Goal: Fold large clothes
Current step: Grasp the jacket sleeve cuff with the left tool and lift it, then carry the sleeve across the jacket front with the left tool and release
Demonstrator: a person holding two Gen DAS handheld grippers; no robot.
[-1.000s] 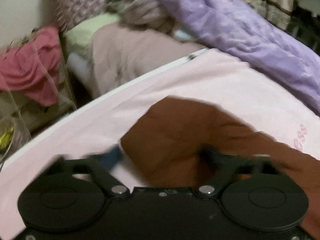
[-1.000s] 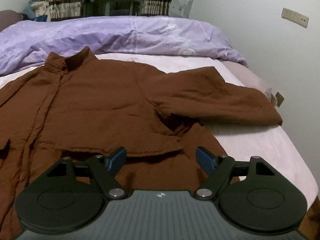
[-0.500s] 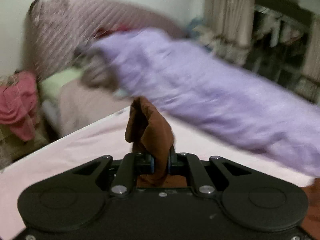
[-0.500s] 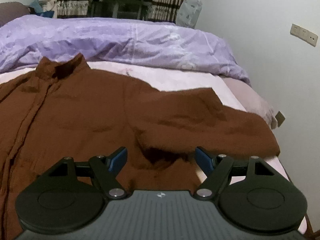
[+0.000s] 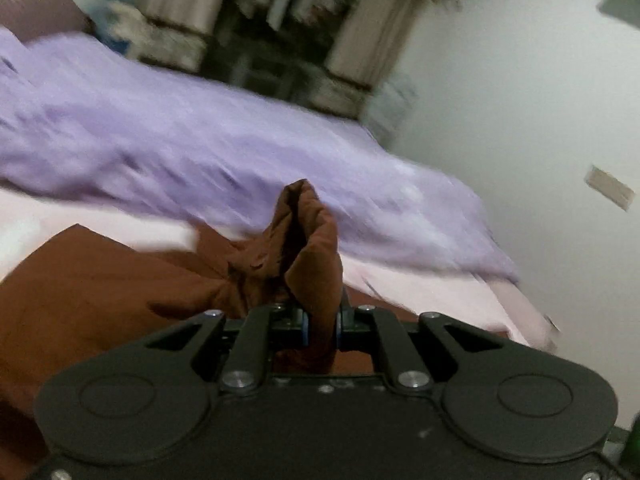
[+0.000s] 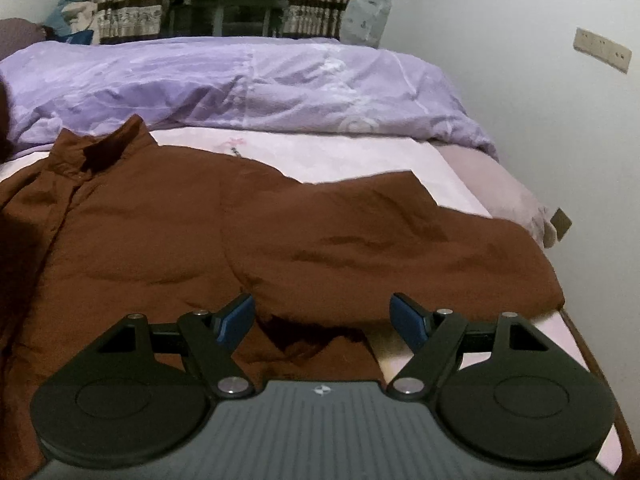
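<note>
We see the bed [image 6: 352, 152] with its pale pink sheet, and a purple duvet [image 6: 248, 84] bunched across its far side. In front of the duvet lies a large brown shirt [image 6: 132, 232], front up, collar toward the duvet, one sleeve [image 6: 400, 240] stretched out to the bed's right edge. Our right hand-held gripper [image 6: 322, 318] hovers over the shirt's near hem with its blue pads spread wide, holding nothing. Our left hand-held gripper [image 5: 320, 326] is pressed together on a bunched fold of the shirt [image 5: 308, 248], raised above the sheet; that view is blurred.
</note>
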